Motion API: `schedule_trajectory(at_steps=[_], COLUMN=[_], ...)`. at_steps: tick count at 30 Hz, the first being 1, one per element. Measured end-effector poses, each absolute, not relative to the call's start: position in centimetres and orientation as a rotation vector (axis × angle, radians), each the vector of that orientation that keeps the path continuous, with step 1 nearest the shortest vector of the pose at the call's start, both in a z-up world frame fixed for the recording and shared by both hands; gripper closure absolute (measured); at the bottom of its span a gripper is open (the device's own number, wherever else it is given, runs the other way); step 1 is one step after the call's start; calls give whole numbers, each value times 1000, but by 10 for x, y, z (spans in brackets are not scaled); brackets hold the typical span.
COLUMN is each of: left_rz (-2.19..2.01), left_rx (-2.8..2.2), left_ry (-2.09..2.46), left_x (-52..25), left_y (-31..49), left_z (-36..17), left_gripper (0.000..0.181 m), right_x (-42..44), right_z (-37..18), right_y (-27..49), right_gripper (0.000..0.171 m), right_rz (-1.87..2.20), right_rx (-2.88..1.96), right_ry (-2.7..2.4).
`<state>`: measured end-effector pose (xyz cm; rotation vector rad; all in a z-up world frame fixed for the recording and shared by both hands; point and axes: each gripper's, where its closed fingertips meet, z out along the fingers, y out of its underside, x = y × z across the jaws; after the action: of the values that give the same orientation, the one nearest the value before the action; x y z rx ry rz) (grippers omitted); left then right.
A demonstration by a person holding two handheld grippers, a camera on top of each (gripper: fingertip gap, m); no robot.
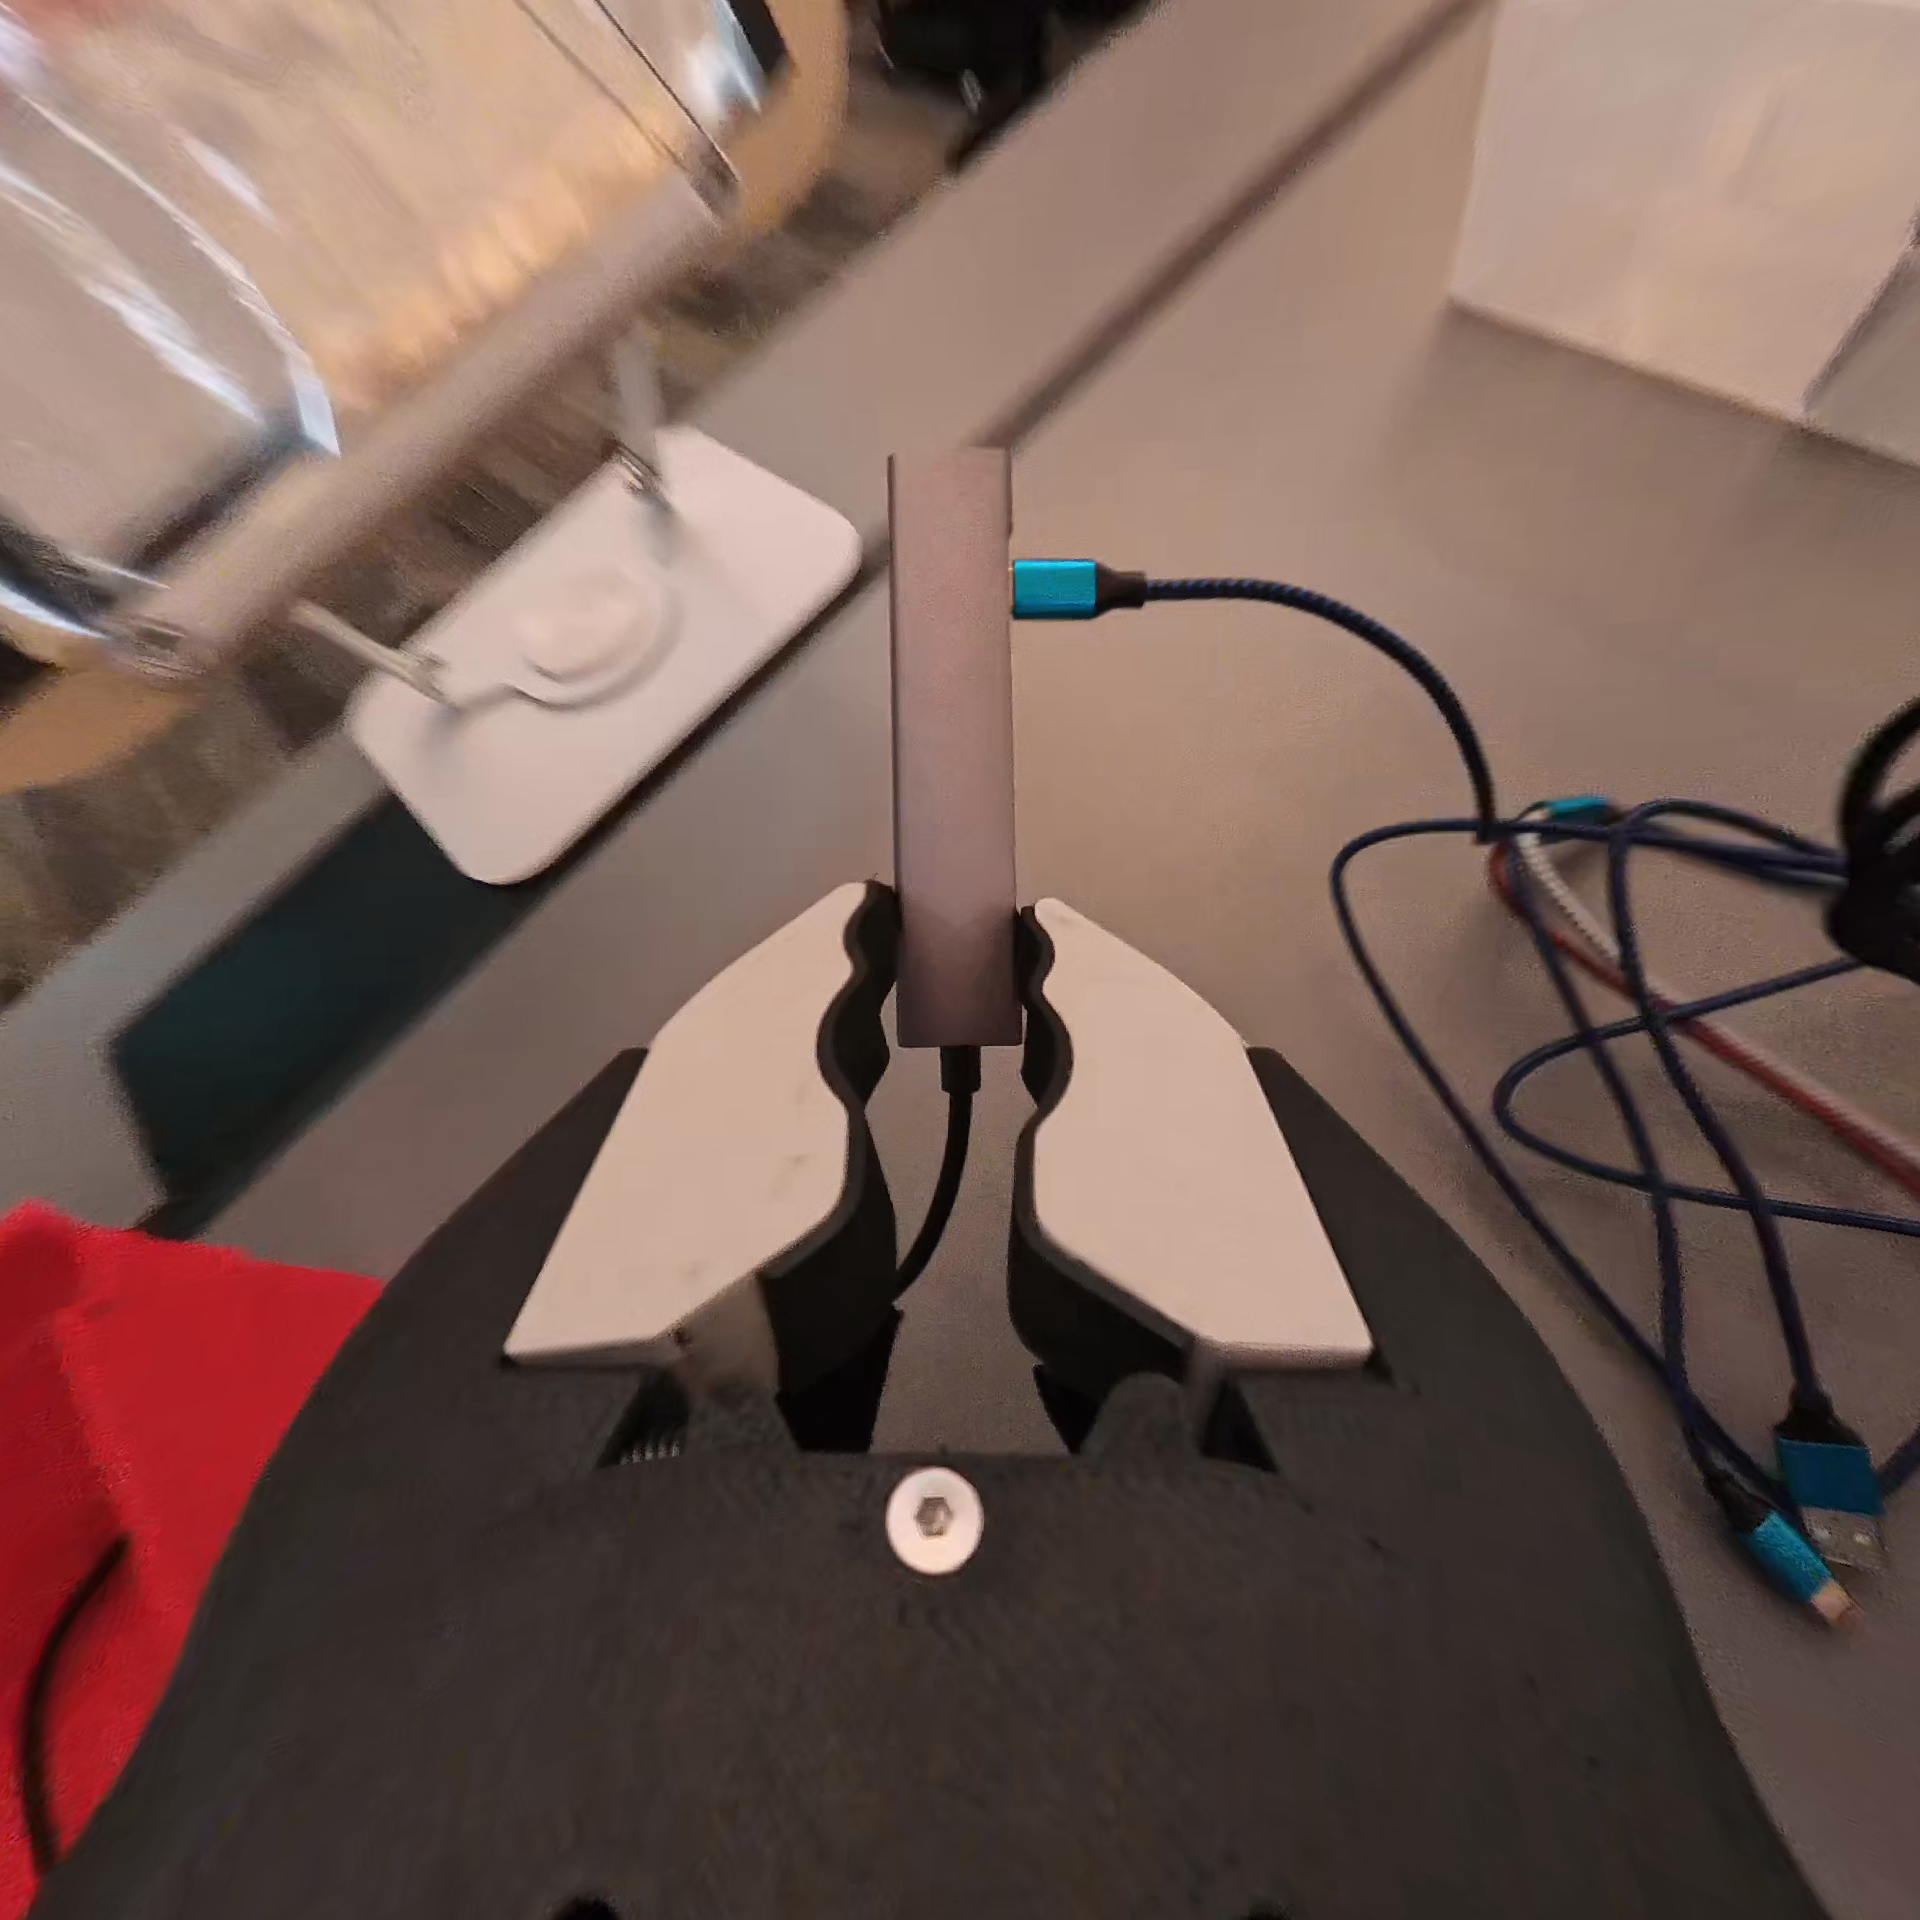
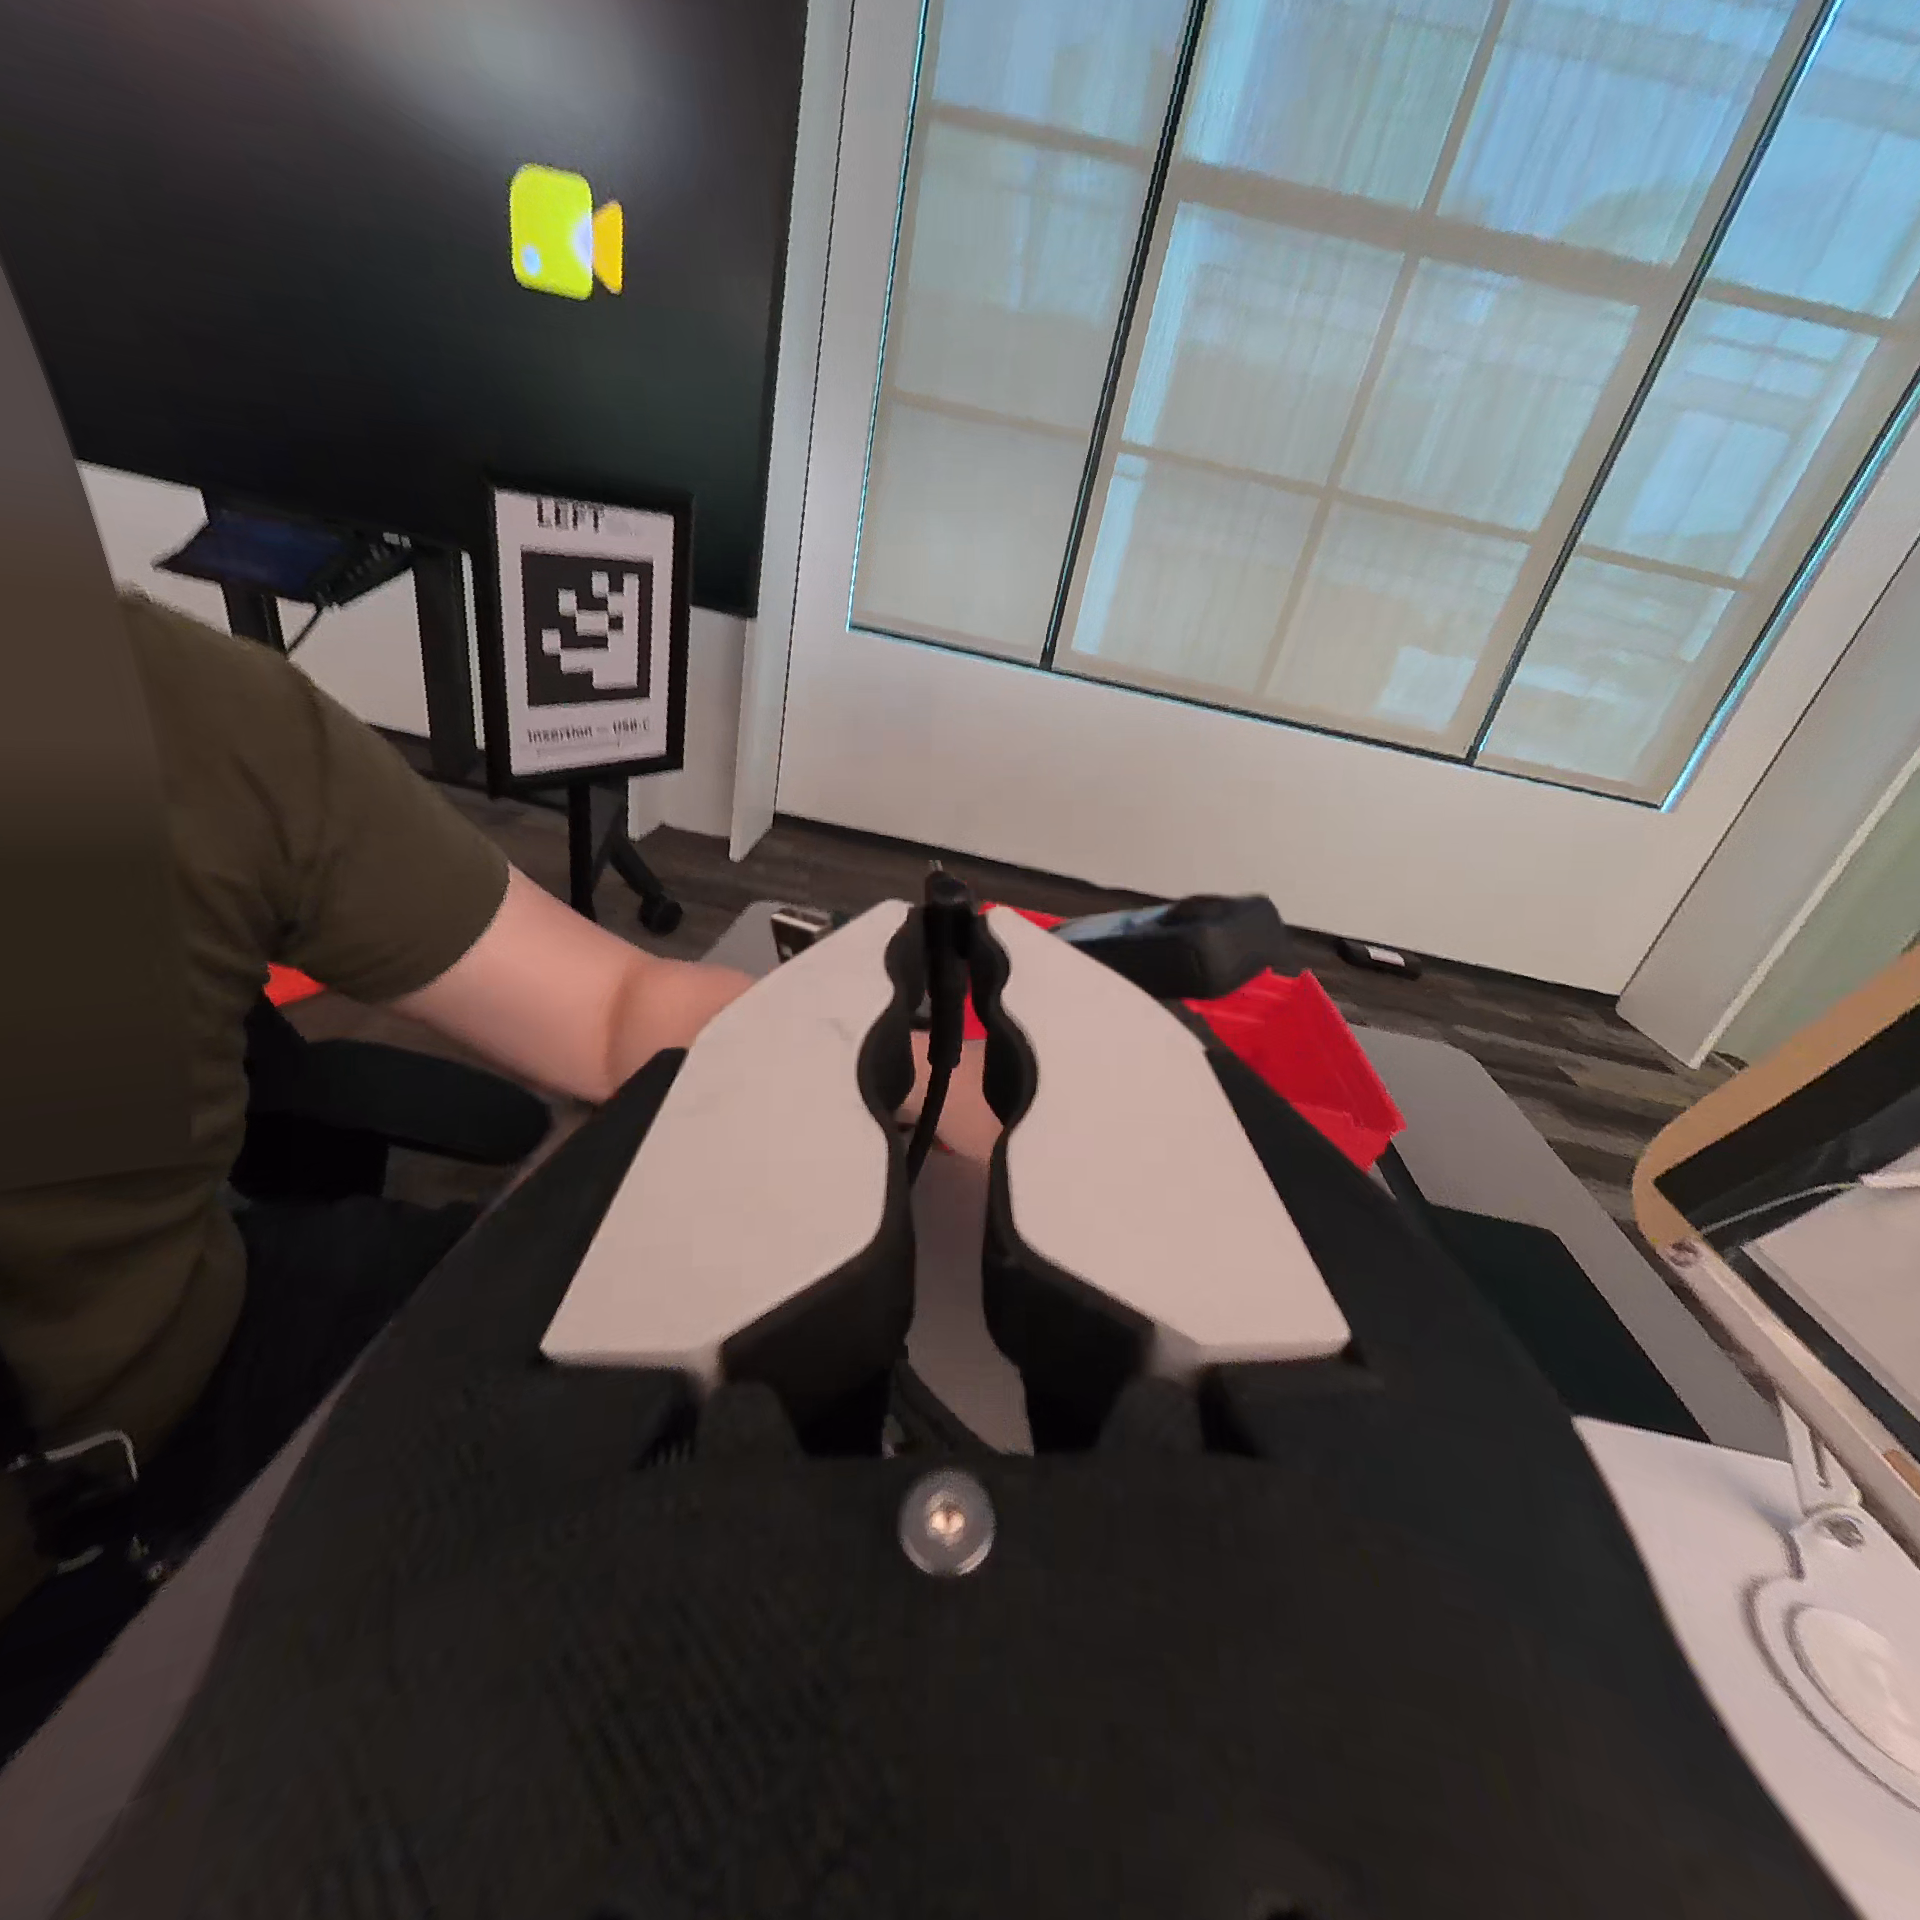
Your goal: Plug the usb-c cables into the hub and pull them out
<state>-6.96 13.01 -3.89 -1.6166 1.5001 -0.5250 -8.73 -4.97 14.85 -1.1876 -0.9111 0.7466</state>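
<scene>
So the left gripper (image 1: 956,940) is clamped onto the near end of the grey hub (image 1: 951,665), holding it up off the grey table (image 1: 1195,499) with its long body sticking straight out away from the camera, which looks like a deliberate choice: that leaves the side ports hanging free and easy to reach. The hub's own black lead (image 1: 940,1174) drops back between the fingers. One blue braided cable (image 1: 1361,644) is already seated in the hub's right side by its bright blue plug (image 1: 1055,590) and arcs down toward a messy tangle of spare cables (image 1: 1662,997) lying on the table to the right, with loose blue connectors (image 1: 1813,1496) near the bottom edge. The right gripper (image 2: 943,935) is closed down tight on a black cable plug (image 2: 943,925), tip poking up past the fingertips, probably so the connector end stays exposed for lining up with a port. Its view mostly shows a window, a dark screen and a person's arm (image 2: 582,997), no hub in sight, so it appears well away from the target. Clutter-wise there's a white stand base (image 1: 613,665) left of the hub, plus something red (image 1: 135,1455) by the left gripper. The plugged-in blue cable sits beside the remaining ports, so it could crowd the next insertion.
</scene>
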Motion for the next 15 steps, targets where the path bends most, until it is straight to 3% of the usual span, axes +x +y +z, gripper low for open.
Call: schedule_trajectory(at_steps=[6, 15], left_rz=[-580, -608], left_rx=[-1449, -1237], left_ry=[1231, 1070], left_x=[-95, -109], left_y=[148, 134], left_z=[31, 81], left_gripper=[160, 160], right_x=[-101, -108], right_z=[159, 86], right_y=[-28, 62], right_gripper=[163, 163], right_rz=[900, 785], right_rx=[-1256, -1483], right_ry=[-681, -247])
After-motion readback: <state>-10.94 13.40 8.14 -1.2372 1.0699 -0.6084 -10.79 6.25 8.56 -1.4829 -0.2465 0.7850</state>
